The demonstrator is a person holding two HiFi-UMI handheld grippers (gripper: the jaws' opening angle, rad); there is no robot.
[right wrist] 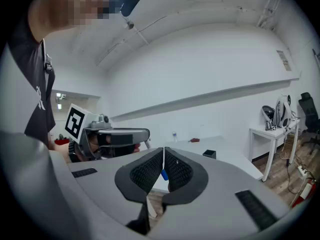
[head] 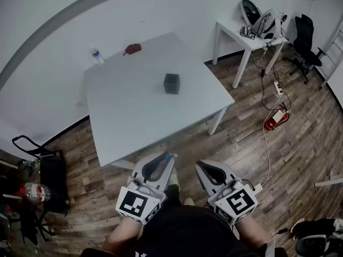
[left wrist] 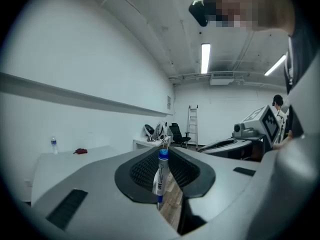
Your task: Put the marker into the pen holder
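Note:
The black pen holder stands upright near the middle of the white table; it also shows small in the right gripper view. My left gripper hovers over the floor just short of the table's near edge, shut on a white marker. The marker's blue cap sticks out past the jaw tips. My right gripper hangs beside it, jaws pressed together with nothing seen held. Both grippers are well short of the holder.
A water bottle and a small red object sit at the table's far edge. A second white table with gear stands at the right. Cables and a red item lie on the wood floor, a black cart at left.

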